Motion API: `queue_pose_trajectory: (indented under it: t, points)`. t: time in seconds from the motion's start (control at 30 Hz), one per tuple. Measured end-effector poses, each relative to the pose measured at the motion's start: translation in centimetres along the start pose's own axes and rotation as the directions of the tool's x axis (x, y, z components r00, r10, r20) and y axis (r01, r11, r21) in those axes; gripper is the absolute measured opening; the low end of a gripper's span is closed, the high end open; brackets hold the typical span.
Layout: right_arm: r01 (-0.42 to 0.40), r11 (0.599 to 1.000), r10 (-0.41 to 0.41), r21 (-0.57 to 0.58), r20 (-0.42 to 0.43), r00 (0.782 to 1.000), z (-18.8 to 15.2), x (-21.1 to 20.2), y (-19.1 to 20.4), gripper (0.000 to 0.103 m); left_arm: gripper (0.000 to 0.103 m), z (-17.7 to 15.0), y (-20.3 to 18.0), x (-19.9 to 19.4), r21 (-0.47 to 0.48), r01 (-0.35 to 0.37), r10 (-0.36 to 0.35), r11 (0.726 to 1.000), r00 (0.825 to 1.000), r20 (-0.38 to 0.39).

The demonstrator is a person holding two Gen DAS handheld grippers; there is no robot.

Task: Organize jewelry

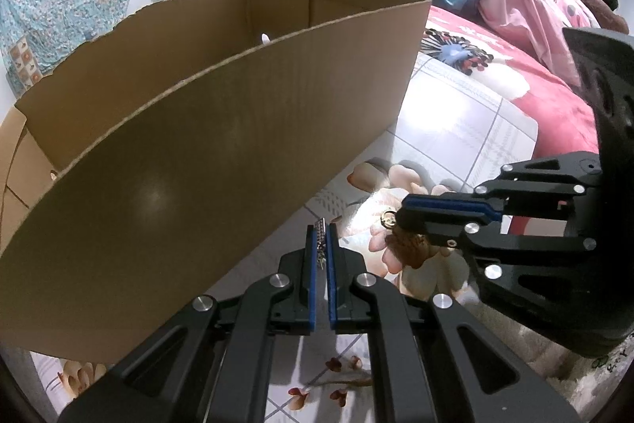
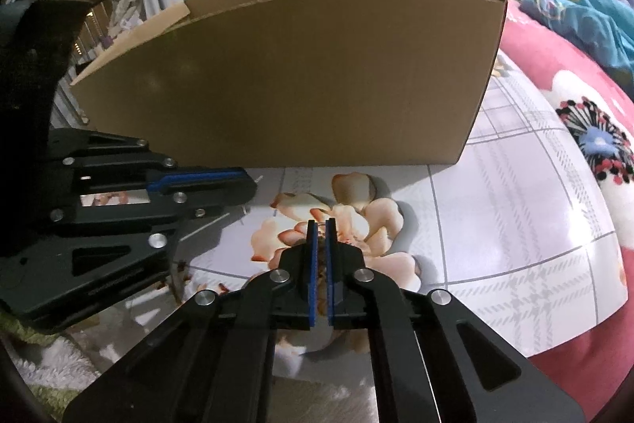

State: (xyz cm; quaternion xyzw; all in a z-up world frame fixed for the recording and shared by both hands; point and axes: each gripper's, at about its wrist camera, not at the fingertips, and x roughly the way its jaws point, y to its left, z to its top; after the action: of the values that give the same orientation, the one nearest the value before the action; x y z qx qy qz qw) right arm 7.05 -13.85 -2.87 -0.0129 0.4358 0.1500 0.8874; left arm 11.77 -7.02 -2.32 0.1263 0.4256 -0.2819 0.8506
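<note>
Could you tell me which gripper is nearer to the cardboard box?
Left. The left gripper sits close against the cardboard box's front wall; the right gripper is farther out over the floral cloth.

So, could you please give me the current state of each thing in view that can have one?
Left gripper: shut on a small metal jewelry piece.
Right gripper: shut, a gold ring at its tip; whether it is gripped, I cannot tell.
Box: open at the top, upright on the bed; contents hidden.
Bedcover: spread flat under both grippers.
</note>
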Motion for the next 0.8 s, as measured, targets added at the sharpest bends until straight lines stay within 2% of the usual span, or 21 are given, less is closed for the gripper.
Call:
queue_pose_trajectory:
  t: [0.27,0.57,0.8]
  points:
    - [0.031,0.999,-0.031,-0.009,-0.029,0.999,0.1,0.9,0.1,0.004,0.004,-0.1,0.0,-0.1,-0.002,-0.005,0.005,1.000,1.000,0.004]
    - [-0.011,0.999,0.010,-0.033,-0.026,1.000,0.3,0.8,0.9,0.005,0.004,-0.2,0.2,-0.1,-0.008,-0.007,0.007,1.000,1.000,0.004]
    - [0.042,0.999,-0.042,-0.006,-0.024,0.999,0.4,0.6,-0.8,0.005,0.004,-0.2,0.1,0.0,-0.008,-0.007,0.007,1.000,1.000,0.003]
